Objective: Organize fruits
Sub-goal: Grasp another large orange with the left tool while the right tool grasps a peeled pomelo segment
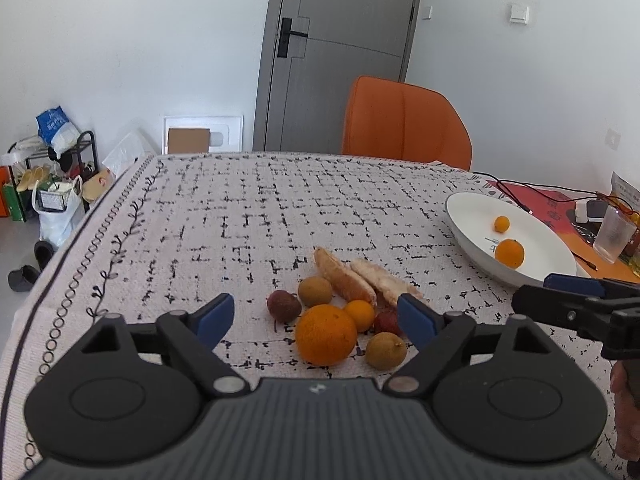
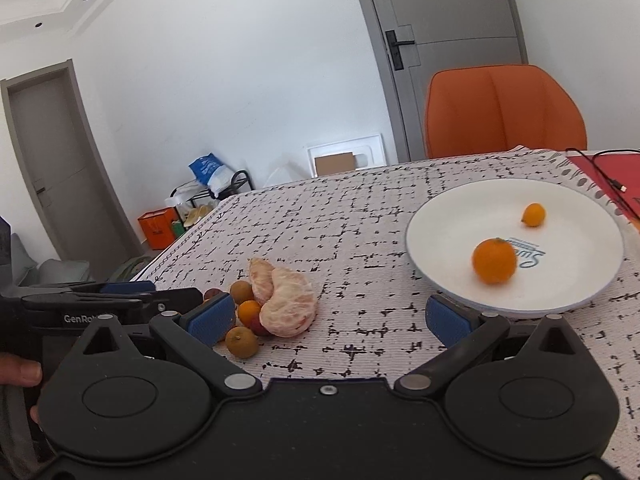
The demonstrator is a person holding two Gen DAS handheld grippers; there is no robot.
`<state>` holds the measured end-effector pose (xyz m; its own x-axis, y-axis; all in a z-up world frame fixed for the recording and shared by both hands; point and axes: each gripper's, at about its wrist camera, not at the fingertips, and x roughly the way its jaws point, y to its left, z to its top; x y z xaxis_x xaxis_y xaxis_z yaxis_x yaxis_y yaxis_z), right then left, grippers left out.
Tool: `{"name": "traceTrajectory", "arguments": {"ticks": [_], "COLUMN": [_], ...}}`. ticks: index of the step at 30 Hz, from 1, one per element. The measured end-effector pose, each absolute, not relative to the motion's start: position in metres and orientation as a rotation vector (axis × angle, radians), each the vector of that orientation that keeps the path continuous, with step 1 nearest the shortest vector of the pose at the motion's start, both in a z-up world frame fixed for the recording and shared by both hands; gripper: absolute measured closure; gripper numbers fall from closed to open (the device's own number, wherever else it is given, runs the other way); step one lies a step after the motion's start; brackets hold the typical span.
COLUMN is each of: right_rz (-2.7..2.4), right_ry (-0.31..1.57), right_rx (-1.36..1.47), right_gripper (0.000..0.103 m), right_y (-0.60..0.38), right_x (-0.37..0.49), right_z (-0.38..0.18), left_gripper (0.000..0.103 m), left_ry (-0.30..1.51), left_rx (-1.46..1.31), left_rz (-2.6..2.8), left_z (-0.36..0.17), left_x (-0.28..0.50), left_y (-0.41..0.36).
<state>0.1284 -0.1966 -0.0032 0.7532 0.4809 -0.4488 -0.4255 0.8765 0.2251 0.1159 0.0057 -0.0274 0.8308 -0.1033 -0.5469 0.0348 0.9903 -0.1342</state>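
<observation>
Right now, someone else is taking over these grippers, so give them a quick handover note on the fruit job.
Left gripper: open, empty, its pads either side of the big orange.
Right gripper: open, empty, over bare cloth just short of the white plate.
Done: one orange and one small orange fruit are on the plate.
Left: the pile on the tablecloth, including the peeled segments.

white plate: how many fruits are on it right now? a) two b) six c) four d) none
a, the white plate holds just a larger orange and a small orange fruit, while the remaining fruit pile lies on the tablecloth.
</observation>
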Motion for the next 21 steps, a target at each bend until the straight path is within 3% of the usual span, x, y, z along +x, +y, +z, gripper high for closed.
{"name": "traceTrajectory", "arguments": {"ticks": [13, 15, 17, 21], "right_rz": [0.529, 0.535, 0.543, 0.556], "right_ry": [0.579, 0.588, 0.596, 0.609], "right_rx": [0.093, 0.091, 0.089, 0.084], "right_gripper": [0.002, 0.002, 0.002, 0.003], "right_y": [-0.177, -0.174, -0.172, -0.166], "right_x": [0.145, 0.147, 0.149, 0.153], "right_z": [-0.016, -0.018, -0.019, -0.021], "left_gripper": [0.038, 0.045, 0.065, 0.065], "left_ry": [0.649, 0.658, 0.673, 0.657], "left_rx": [-0.163, -0.168, -0.188, -0.222], "left_rz": [-0.107, -0.112, -0.132, -0.114], "left_z": [-0.050, -0.052, -0.055, -0.052], "left_x": [0.130, 0.131, 0.133, 0.129], "left_y": [0.009, 0.009, 0.010, 0.015]}}
